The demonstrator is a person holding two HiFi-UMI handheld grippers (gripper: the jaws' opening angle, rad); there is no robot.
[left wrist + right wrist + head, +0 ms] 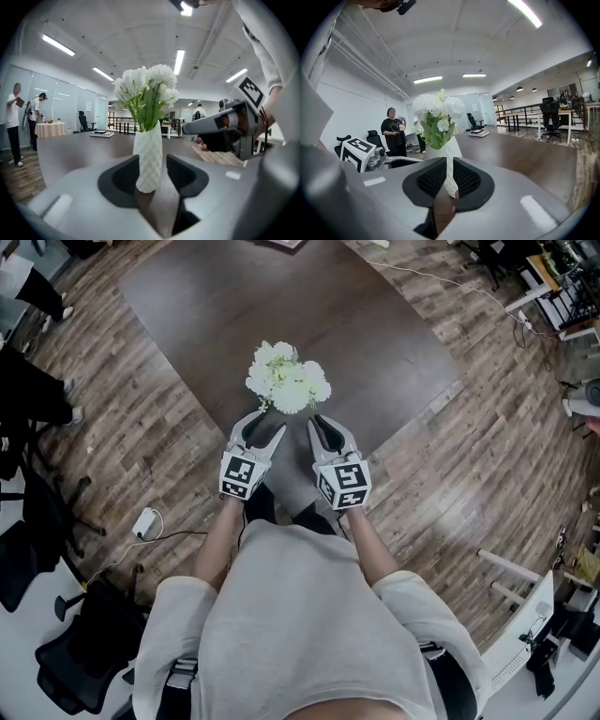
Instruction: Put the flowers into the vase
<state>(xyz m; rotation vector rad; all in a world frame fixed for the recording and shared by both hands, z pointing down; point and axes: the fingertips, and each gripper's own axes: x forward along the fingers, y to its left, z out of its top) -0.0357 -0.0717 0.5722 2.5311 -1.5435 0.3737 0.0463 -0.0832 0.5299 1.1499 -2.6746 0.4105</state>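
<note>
White flowers (289, 381) with green stems stand upright in a white textured vase (148, 154) on the dark brown table (281, 306), close to its near edge. From above, the blooms hide most of the vase. My left gripper (267, 426) is just short of the vase on its near left. Its jaws are open (152, 173), the vase stands beyond the gap, and nothing touches the pads. My right gripper (326, 426) is on the near right. Only a narrow gap shows between its pads (449, 180), through which I see the vase (446, 150) and the flowers (436, 110).
The table's near edge lies right under both grippers, and wood floor surrounds it. A cable with an adapter (145, 521) and a black office chair (66, 652) are on the floor at the left. People stand far off (14, 122) (393, 131). A flat object (101, 134) lies on the table's far side.
</note>
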